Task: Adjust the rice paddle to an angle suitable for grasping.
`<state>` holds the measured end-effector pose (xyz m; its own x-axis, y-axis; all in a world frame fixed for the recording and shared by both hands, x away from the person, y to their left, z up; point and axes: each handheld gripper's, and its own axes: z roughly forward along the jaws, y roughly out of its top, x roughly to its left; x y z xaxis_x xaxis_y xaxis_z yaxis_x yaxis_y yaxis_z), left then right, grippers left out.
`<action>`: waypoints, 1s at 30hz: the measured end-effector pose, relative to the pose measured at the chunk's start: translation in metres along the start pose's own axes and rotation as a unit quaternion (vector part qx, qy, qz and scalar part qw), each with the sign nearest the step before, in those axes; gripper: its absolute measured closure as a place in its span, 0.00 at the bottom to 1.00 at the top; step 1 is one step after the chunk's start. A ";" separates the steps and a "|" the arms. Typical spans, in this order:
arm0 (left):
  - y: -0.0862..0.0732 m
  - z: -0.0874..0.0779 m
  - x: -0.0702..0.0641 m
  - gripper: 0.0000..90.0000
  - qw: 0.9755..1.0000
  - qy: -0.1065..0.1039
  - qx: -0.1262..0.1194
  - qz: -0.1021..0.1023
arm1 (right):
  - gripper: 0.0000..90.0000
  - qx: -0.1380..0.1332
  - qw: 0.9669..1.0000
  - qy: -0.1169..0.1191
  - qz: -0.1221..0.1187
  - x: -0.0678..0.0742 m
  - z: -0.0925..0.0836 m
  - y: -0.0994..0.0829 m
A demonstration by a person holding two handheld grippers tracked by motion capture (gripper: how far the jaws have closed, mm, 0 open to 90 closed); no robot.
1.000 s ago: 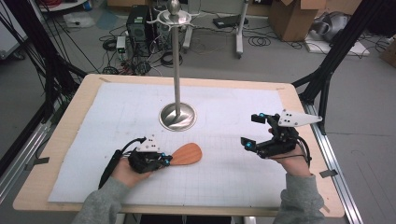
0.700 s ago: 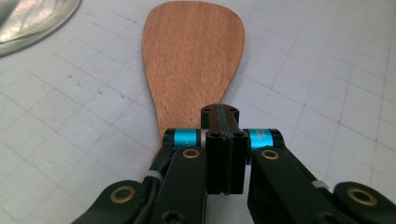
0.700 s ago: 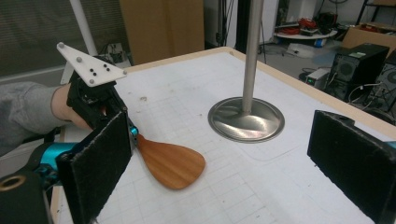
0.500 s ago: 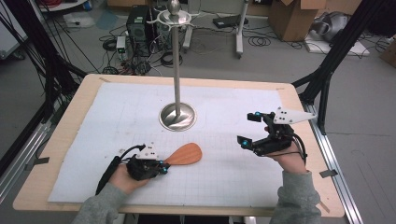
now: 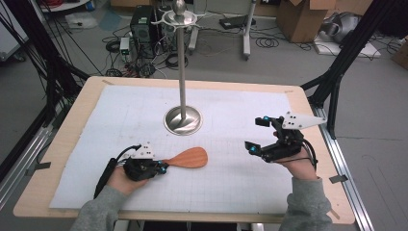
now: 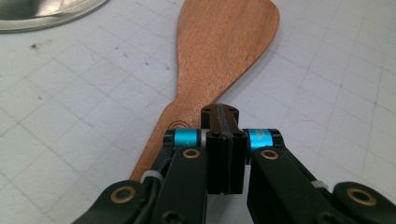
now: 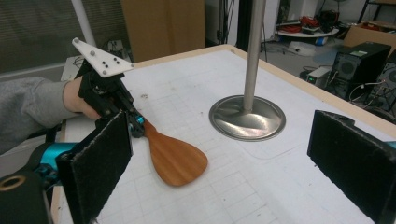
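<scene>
The left gripper (image 5: pixel 162 168) pinches the handle of the wooden spatula (image 5: pixel 188 158), near the table's (image 5: pixel 91 96) front. The right gripper (image 5: pixel 256 134) hovers right of it, jaws spread wide.

The left gripper (image 5: pixel 161 169) lies low on the counter (image 5: pixel 240 202), its jaws pressed together (whether they pinch anything is hard to tell). The right gripper (image 5: pixel 259 134), raised in the right hand (image 5: pixel 298 166), holds its jaws spread wide apart.
</scene>
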<state>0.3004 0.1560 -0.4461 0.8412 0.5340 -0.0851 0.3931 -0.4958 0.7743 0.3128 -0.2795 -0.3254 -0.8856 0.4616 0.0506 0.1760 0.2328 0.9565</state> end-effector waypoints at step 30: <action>0.007 -0.002 0.034 0.99 0.998 0.038 -0.013 -0.047 | 0.06 0.010 1.000 0.001 0.000 0.000 0.004 -0.001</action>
<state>0.3310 0.1726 -0.4425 0.7696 0.6287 -0.1115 0.4593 -0.4238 0.7807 0.3144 -0.2765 -0.3278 -0.8861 0.4606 0.0515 0.1848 0.2491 0.9507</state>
